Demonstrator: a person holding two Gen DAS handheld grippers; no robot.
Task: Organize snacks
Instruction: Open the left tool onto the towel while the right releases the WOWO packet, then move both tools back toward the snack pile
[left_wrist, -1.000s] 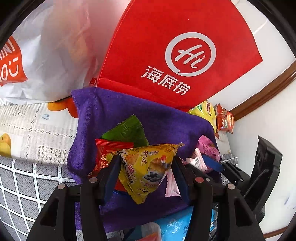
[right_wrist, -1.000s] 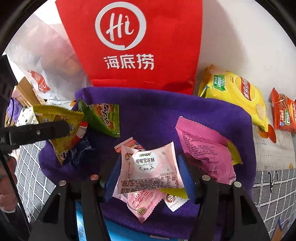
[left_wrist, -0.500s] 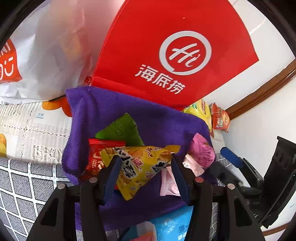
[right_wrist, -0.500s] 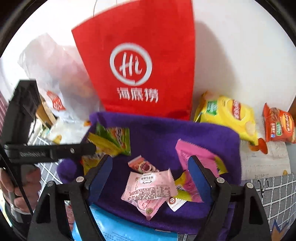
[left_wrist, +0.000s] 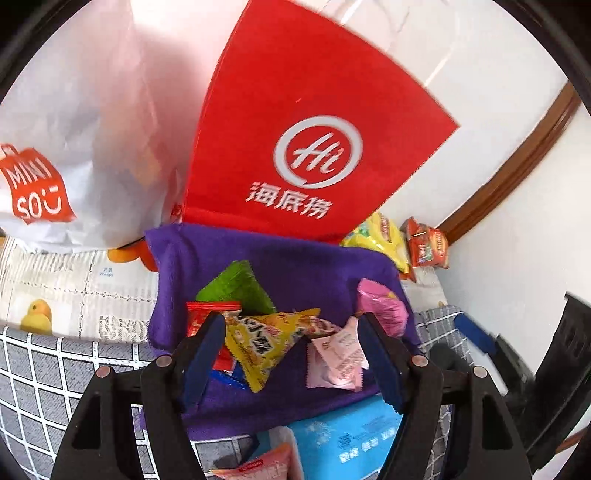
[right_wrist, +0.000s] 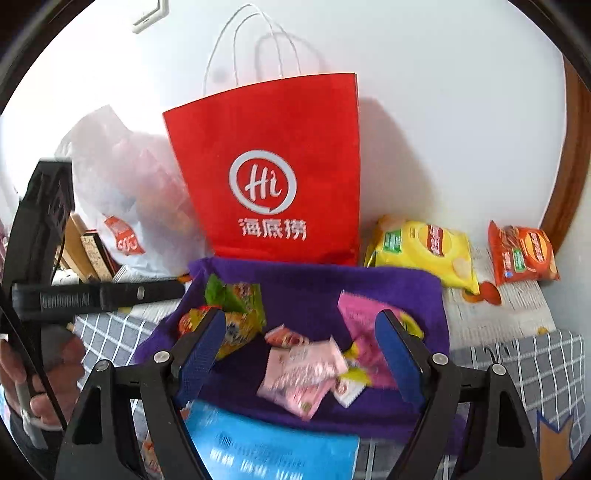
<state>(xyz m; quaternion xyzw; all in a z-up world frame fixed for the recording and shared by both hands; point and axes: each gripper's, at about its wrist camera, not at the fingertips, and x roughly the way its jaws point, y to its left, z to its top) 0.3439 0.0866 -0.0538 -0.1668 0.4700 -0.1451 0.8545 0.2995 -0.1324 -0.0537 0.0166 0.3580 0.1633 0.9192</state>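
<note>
Several small snack packets lie on a purple cloth (left_wrist: 303, 266) (right_wrist: 388, 284). A yellow triangular packet (left_wrist: 262, 343) lies between the open fingers of my left gripper (left_wrist: 291, 343), loose on the cloth, beside a red packet (left_wrist: 207, 314) and a green packet (left_wrist: 236, 288). Pale pink packets (left_wrist: 340, 358) (right_wrist: 299, 369) lie in the middle, with a bright pink packet (right_wrist: 362, 317) to the right. My right gripper (right_wrist: 301, 343) is open and empty, raised above the pink packets. The left gripper's finger shows in the right wrist view (right_wrist: 99, 295).
A red paper bag (right_wrist: 273, 177) stands behind the cloth, and a white plastic bag (left_wrist: 74, 147) to its left. A yellow chip bag (right_wrist: 424, 251) and an orange snack bag (right_wrist: 524, 254) lie at the right by the wall. A blue pack (right_wrist: 273, 446) lies at the front.
My left gripper opened and let go of the yellow packet, which now lies on the cloth. My right gripper let go of the pale pink packet and pulled back and up.
</note>
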